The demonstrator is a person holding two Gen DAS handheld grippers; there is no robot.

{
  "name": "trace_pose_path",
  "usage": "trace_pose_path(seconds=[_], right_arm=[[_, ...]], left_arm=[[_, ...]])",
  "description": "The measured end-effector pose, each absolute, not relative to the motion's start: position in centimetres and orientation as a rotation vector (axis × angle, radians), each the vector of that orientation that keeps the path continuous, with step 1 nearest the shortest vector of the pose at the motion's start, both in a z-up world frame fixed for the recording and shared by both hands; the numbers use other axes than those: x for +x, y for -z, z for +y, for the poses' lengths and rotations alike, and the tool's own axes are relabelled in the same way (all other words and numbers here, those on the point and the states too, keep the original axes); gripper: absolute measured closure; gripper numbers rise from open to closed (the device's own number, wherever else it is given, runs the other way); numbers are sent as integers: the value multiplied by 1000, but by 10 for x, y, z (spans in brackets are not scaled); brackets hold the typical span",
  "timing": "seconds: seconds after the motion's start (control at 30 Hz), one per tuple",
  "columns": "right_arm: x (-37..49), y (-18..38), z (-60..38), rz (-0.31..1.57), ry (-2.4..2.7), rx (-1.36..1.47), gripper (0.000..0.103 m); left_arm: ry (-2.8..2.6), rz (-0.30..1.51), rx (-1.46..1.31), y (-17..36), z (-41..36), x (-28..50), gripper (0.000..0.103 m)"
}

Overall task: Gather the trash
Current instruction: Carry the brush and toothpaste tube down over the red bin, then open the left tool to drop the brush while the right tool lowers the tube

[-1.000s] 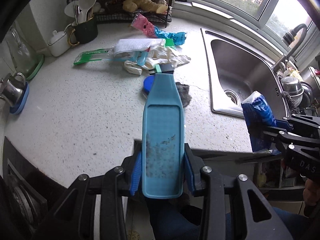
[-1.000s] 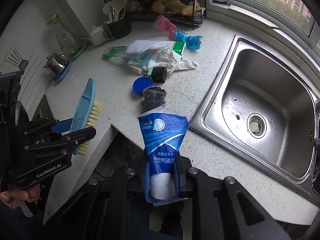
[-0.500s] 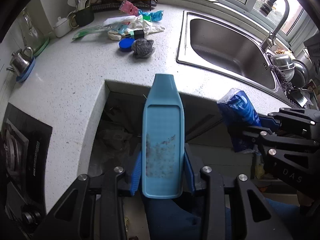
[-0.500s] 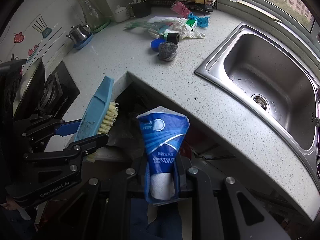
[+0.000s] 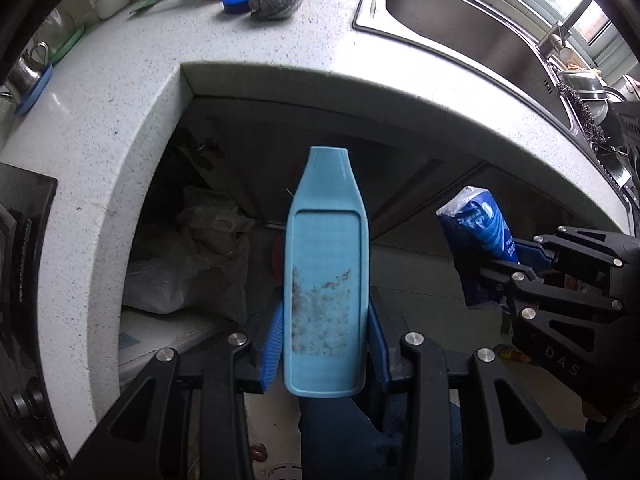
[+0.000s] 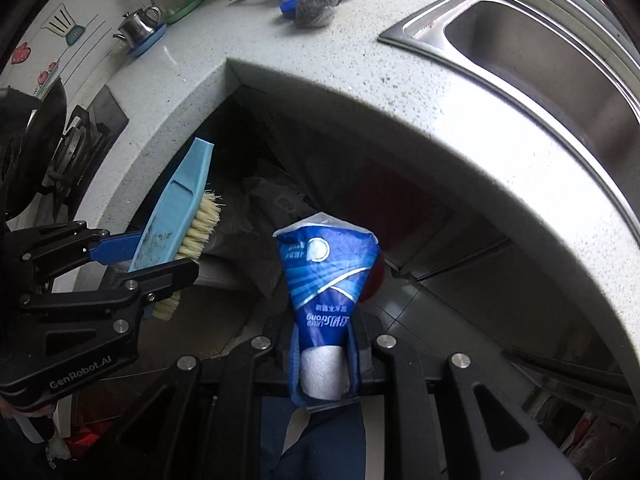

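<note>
Right gripper [image 6: 324, 364] grips wrapper [image 6: 328, 276], left gripper [image 5: 325, 344] grips brush [image 5: 326, 272]; both hang above bag [image 5: 188, 264], brush nearer.

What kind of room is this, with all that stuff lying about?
A home kitchen, most likely. A steel sink is set into a speckled countertop, a small metal kettle stands by the tiled wall, and part of a gas hob shows at the left.
</note>
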State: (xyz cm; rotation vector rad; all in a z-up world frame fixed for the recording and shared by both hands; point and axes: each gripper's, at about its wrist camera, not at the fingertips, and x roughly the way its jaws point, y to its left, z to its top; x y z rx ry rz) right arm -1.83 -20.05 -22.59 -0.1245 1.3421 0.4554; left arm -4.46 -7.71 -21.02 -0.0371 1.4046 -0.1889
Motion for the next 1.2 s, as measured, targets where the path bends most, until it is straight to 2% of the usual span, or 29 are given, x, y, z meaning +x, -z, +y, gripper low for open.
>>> trace_pose_path(seconds=[0.57, 0.9, 0.93, 0.97, 1.03, 1.1, 1.2], right_arm=[[1, 404, -190, 1444, -397, -94, 86], [23, 453, -195, 1505, -335, -83, 86], [24, 455, -195, 1509, -332, -80, 86], [25, 457, -196, 1513, -331, -80, 86], [26, 458, -197, 1520, -330, -80, 86], [27, 458, -199, 1524, -329, -74, 86], [27, 459, -203, 1519, -329, -75, 86]], left_arm=[[218, 1546, -46, 417, -83, -27, 68], [263, 1548, 23, 482, -94, 4, 66], [266, 1551, 26, 486, -95, 6, 57], [264, 1560, 28, 490, -95, 9, 39], [262, 1550, 30, 493, -94, 13, 19], [261, 1531, 32, 491, -93, 15, 19], [245, 1529, 39, 489, -92, 18, 10]])
